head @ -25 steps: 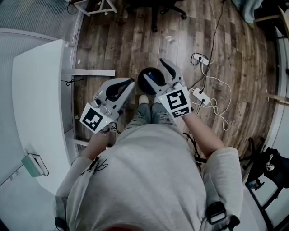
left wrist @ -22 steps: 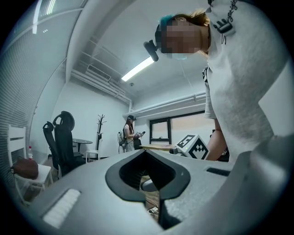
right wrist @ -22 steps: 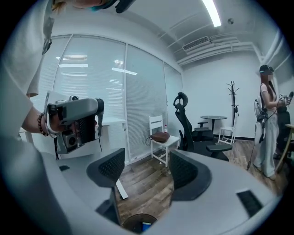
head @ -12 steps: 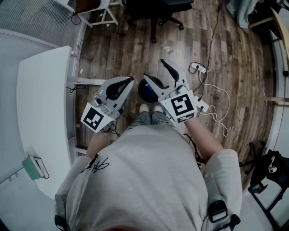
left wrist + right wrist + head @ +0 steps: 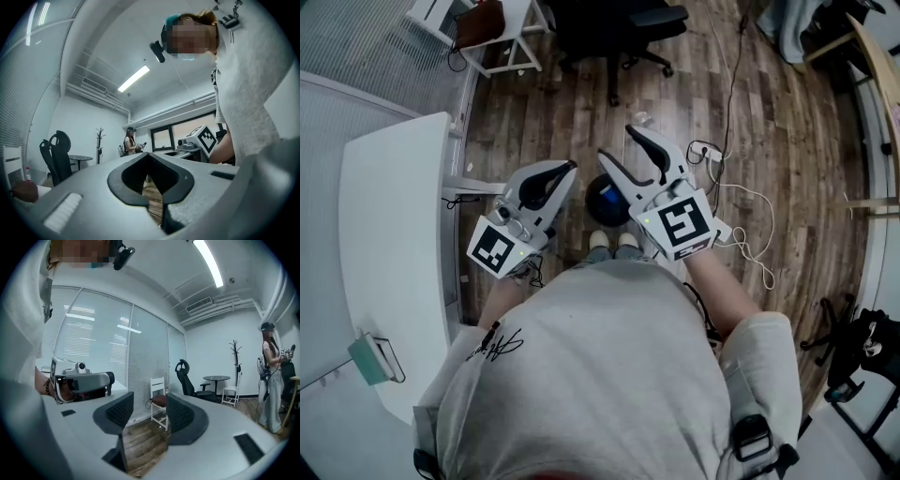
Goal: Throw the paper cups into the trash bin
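Left gripper (image 5: 571, 169) hangs closed near the trash bin (image 5: 607, 200)

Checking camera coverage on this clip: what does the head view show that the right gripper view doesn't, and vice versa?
Head view only: the bin on the floor below the grippers, and a power strip. Right gripper view only: a second person, a coat stand, a round table. Both: the right gripper, jaws apart, having just closed partway, nothing between them; the left gripper; the office chair; the wood floor.
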Motion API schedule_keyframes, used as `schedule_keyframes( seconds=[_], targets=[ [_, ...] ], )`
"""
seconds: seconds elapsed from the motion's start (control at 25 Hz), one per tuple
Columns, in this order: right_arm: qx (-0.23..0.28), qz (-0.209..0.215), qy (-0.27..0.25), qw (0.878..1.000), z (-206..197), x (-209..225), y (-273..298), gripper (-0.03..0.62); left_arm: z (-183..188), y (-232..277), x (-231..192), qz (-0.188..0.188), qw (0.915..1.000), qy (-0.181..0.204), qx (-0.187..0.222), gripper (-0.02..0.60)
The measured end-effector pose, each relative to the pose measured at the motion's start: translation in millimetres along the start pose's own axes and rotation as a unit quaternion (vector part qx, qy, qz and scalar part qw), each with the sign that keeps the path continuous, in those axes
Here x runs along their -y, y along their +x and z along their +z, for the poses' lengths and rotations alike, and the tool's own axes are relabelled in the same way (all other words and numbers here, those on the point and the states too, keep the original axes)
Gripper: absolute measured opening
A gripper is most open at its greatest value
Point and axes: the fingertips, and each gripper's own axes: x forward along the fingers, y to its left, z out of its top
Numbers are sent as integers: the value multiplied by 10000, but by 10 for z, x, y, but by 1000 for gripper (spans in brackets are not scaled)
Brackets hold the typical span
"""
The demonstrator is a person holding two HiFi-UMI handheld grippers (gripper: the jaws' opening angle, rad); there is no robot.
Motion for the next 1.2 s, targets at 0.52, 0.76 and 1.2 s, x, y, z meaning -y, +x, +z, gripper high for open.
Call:
schedule_keyframes(
  seconds=[0.52,0.76,1.2],
  targets=[
    [444,135,-65,9989,370,-96,-69,135,176,64,-105,133,9996,195,138,-3],
    [541,56,-30,9985,397,-79,-95,91,241,79,-94,82,9995,237,202,-3],
    [655,13,-133,9978,477,-88,-66,34,303,62,-112,-7,9992,104,383,-3]
  ],
)
